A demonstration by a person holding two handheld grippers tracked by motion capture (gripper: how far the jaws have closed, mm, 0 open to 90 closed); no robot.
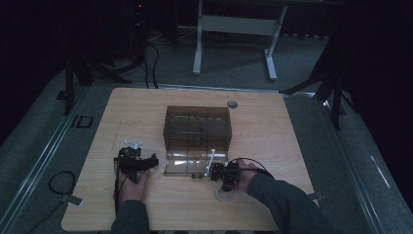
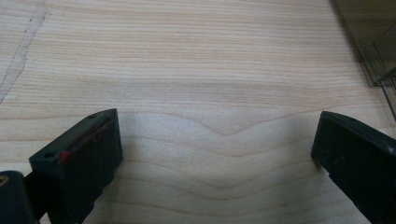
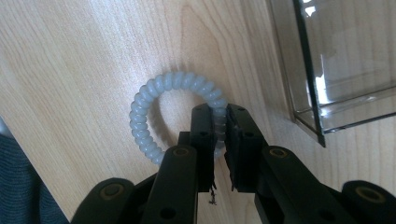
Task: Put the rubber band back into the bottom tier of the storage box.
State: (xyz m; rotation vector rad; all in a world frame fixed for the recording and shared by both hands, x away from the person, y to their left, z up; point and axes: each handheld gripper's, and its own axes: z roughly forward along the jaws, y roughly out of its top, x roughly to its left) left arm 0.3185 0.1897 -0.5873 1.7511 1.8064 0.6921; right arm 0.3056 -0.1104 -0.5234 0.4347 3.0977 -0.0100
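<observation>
Left gripper (image 1: pixel 137 163) rests on tabletop (image 1: pixel 146 107), fingers (image 2: pixel 79 163) wide apart w/ nothing between. Smoky clear box (image 1: pixel 197 127) at center, front flap apparently folded down. Right gripper (image 3: pixel 219 122) fingers clamped on pale coil hair tie (image 3: pixel 149 100), near box's front-right corner.

Left gripper (image 1: pixel 139 161) rests with jaws wide apart; right gripper (image 3: pixel 220 121) has jaws pinched together.

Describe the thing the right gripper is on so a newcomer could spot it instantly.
Start at the smoky clear box mid-table, whose front flap lies open toward the person. Just off the flap's right corner, by the right gripper, lies a coiled ring. It is the one pale, ribbed, phone-cord-style loop there, with the gripper closed across its band.
</observation>
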